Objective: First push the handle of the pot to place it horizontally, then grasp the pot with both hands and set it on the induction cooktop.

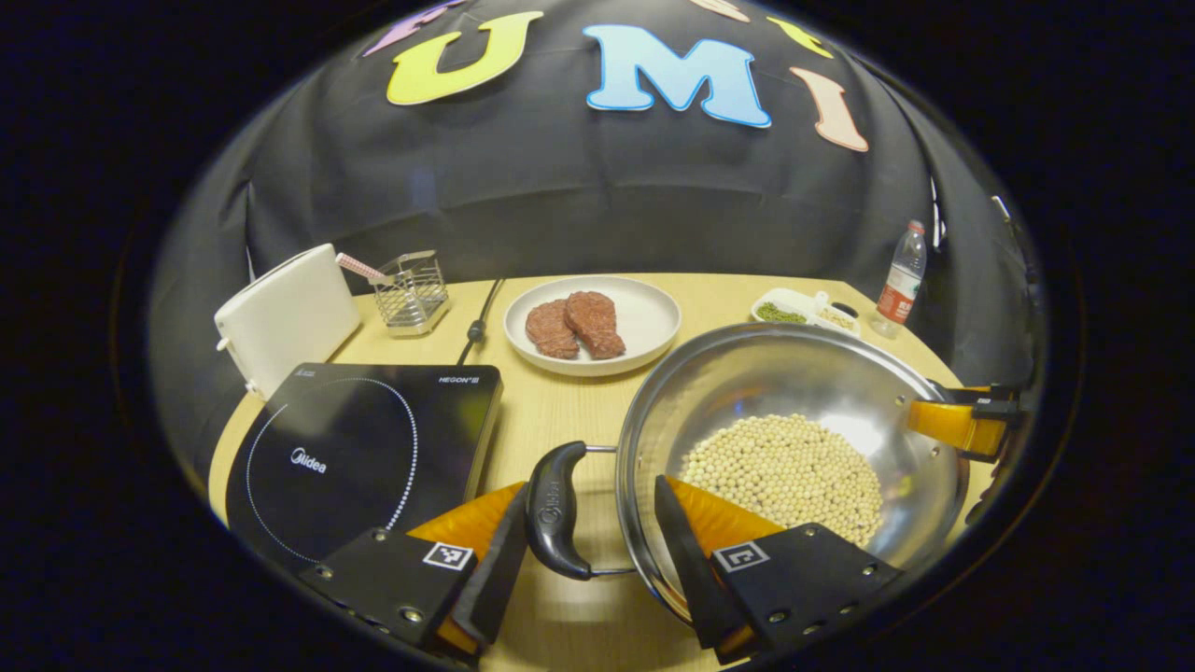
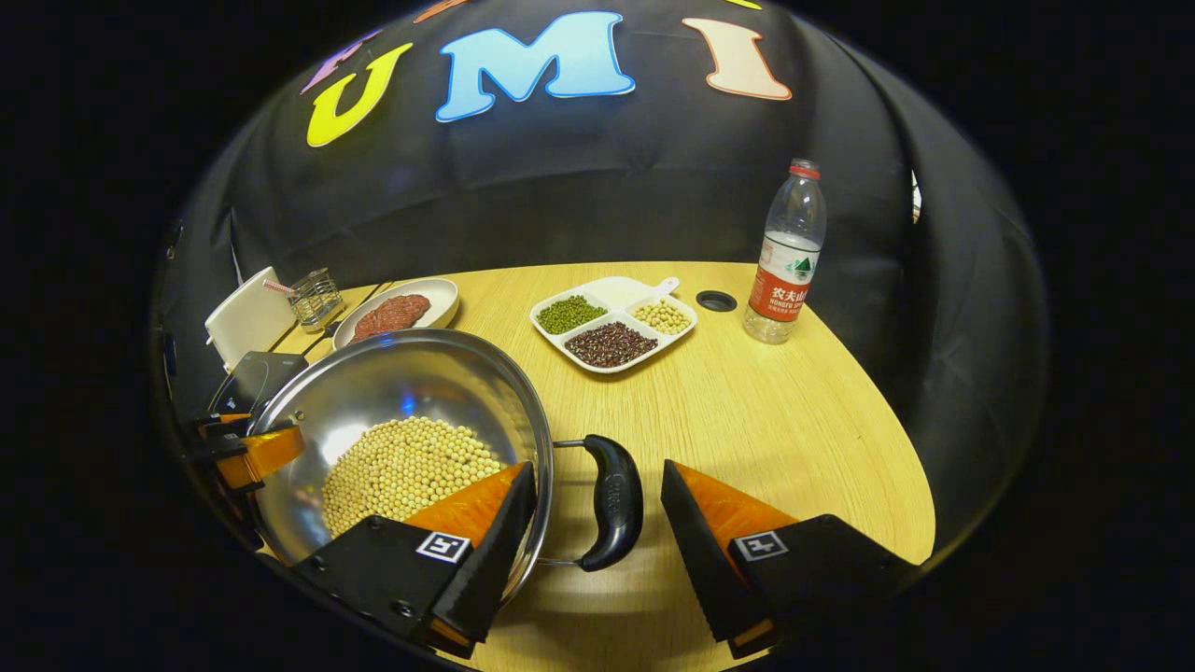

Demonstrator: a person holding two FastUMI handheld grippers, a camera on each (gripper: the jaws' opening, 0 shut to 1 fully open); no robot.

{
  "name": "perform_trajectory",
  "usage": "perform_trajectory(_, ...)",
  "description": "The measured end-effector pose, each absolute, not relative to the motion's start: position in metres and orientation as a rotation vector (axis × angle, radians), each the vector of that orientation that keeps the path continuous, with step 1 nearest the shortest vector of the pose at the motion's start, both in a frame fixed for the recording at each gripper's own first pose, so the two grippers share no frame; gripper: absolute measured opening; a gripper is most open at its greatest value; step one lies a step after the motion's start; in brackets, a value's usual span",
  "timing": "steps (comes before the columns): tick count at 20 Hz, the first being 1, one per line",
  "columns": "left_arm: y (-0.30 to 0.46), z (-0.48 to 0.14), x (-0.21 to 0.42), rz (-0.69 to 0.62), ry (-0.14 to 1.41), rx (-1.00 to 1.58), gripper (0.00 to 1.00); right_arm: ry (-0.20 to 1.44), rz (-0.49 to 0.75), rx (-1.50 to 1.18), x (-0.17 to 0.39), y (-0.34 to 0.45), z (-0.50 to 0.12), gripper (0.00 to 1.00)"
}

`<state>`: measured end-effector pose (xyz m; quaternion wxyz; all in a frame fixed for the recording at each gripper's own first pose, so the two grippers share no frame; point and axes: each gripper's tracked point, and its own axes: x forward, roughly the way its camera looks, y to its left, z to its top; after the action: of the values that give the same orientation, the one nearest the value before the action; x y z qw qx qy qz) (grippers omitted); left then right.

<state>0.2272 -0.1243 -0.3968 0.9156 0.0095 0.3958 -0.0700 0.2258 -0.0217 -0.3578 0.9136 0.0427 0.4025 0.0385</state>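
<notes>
A: How did the counter look?
B: Round-edged wood. Its right half lay open between the pot and the water bottle; the divided bean tray sat toward the back.

A: And the pot?
B: A wide steel pot holding soybeans, resting on the counter just right of the induction cooktop, apart from it by a strip of bare wood. It sat near the front edge.

A: Which way did the handles run?
B: The two lay level, on opposite sides of the rim. The left handle pointed at the cooktop, its black grip crosswise to the gripper's reach. The right handle pointed at the open counter.

A: The grippers?
B: The left gripper stood wide, its fingers straddling the left handle, one over the rim; I couldn't tell whether either touched. The right gripper stood wide the same way around its handle.

A: Behind?
B: A plate of meat, a white appliance, and a wire basket.
</notes>
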Motion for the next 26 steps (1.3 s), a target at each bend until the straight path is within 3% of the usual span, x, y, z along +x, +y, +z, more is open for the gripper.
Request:
perform_trajectory(4, -0.124, -0.398, 0.225, -0.125, 0.817, 0.009, 0.77, 0.829, 0.09, 0.099, 0.227, -0.016, -0.36, 0.67)
perform_trajectory(5, -0.123, -0.398, 0.225, -0.122, 0.817, 0.007, 0.67, 0.831, 0.091, 0.101, 0.226, -0.015, -0.359, 0.67)
perform_trajectory(9, -0.123, -0.396, 0.226, -0.101, 0.813, -0.013, 0.6, 0.836, 0.086, 0.103, 0.223, -0.013, -0.356, 0.56)
perform_trajectory(11, -0.123, -0.397, 0.229, -0.095, 0.811, -0.016, 0.61, 0.829, 0.086, 0.099, 0.225, -0.011, -0.358, 0.48)
perform_trajectory(13, -0.123, -0.396, 0.228, -0.091, 0.811, -0.016, 0.6, 0.823, 0.092, 0.08, 0.226, -0.011, -0.357, 0.52)
perform_trajectory(19, -0.111, -0.384, 0.221, -0.061, 0.809, -0.072, 0.57, 0.805, 0.095, 0.058, 0.221, -0.002, -0.337, 0.48)
perform_trajectory(24, -0.095, -0.352, 0.223, -0.11, 0.776, -0.058, 0.57, 0.789, 0.052, 0.081, 0.207, 0.011, -0.308, 0.52)
perform_trajectory(26, -0.088, -0.344, 0.225, -0.135, 0.771, -0.056, 0.57, 0.787, 0.029, 0.089, 0.2, 0.018, -0.299, 0.48)
